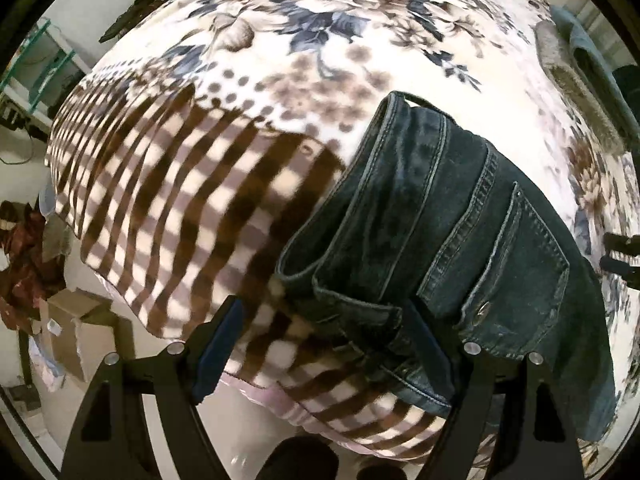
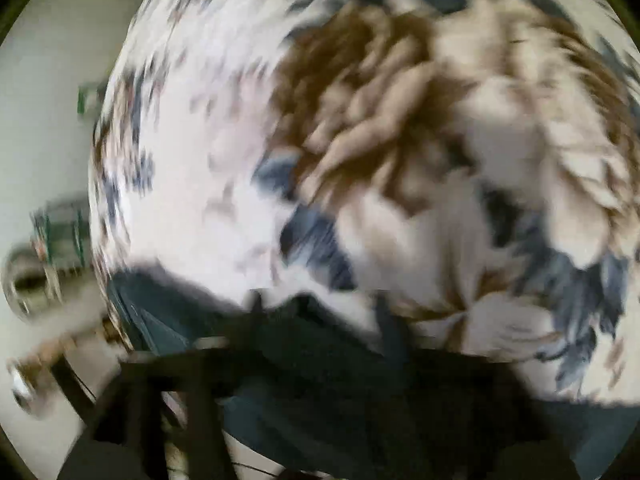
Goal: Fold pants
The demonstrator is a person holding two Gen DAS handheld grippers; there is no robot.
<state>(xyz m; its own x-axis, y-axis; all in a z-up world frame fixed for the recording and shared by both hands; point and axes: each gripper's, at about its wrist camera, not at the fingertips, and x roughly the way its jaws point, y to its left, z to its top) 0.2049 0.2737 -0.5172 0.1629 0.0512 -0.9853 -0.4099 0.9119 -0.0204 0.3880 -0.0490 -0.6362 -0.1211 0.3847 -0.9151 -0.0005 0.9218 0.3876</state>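
Dark blue jeans [image 1: 452, 240] lie on a flowered and checked blanket [image 1: 224, 128], waistband toward the left, a back pocket facing up. My left gripper [image 1: 320, 328] is open, hovering at the waistband near the blanket's front edge; its right finger [image 1: 432, 344] lies over the denim, its left finger [image 1: 220, 344] over the blanket. The right wrist view is badly blurred by motion. It shows dark denim [image 2: 320, 360] around my right gripper [image 2: 320, 304], over the flowered blanket [image 2: 224, 184]. I cannot tell how its jaws stand.
The blanket's front edge drops to a pale floor [image 1: 248, 424]. Cardboard boxes [image 1: 76, 332] and reddish clutter [image 1: 24, 248] sit on the floor at the left. A green-framed shelf [image 1: 36, 60] stands far left. Grey-blue cloth [image 1: 592, 48] lies at the blanket's far right.
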